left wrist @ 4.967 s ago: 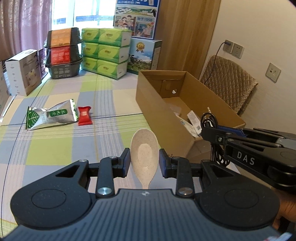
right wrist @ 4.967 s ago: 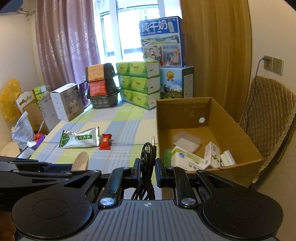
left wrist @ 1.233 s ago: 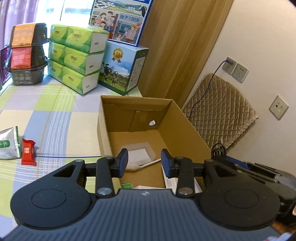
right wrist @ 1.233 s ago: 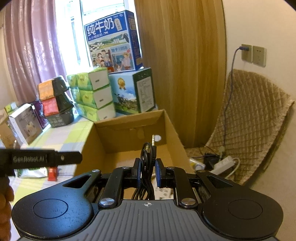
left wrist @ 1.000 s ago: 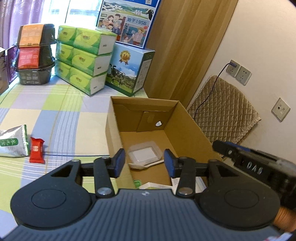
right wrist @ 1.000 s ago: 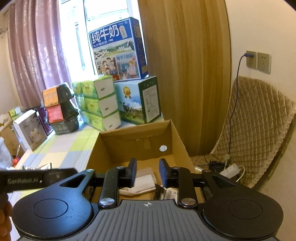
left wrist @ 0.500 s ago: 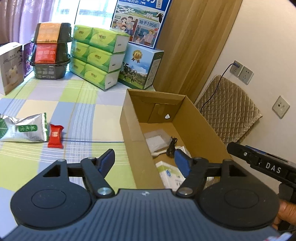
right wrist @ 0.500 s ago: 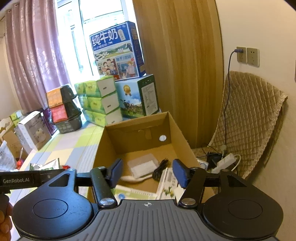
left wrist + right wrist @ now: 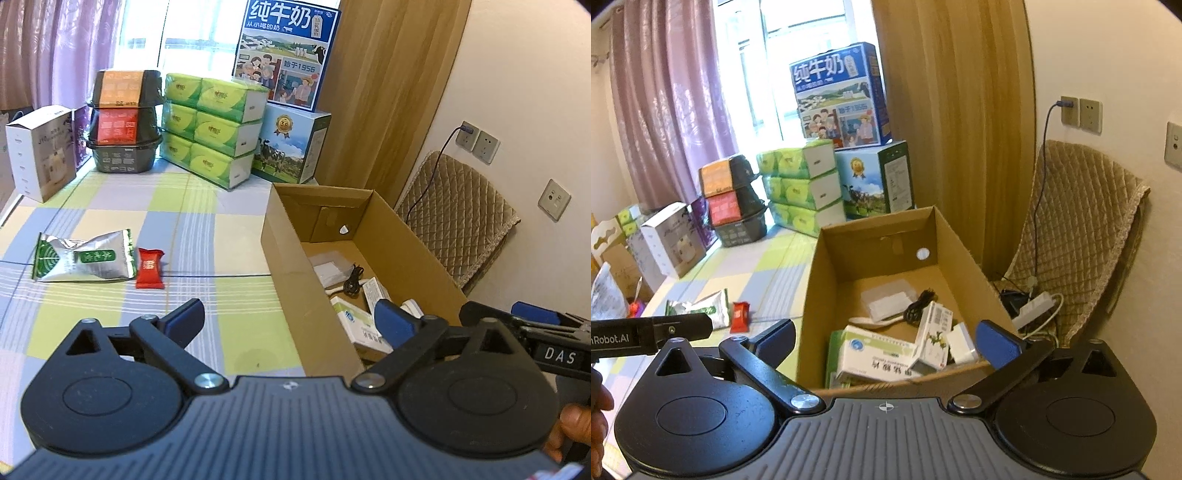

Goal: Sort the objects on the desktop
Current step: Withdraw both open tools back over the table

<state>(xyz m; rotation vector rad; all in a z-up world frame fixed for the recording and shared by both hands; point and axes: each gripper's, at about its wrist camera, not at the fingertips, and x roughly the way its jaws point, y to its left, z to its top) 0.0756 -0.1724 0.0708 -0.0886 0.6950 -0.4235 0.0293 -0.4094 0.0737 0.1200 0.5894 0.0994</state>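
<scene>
Snack pouch point(image 9: 84, 256) left of candy point(image 9: 149, 268) on table point(image 9: 207, 221); cardboard box point(image 9: 291, 266) right; cable point(image 9: 919, 306) inside box.

In the left wrist view the cardboard box point(image 9: 373, 236) has its near end hidden behind the left gripper's point(image 9: 290, 317) body, and the spoon point(image 9: 338, 290) shows only a pale handle. The right gripper point(image 9: 532, 338) is cut off by the frame edge. Print on the medicine boxes point(image 9: 882, 356) is too small to read.
</scene>
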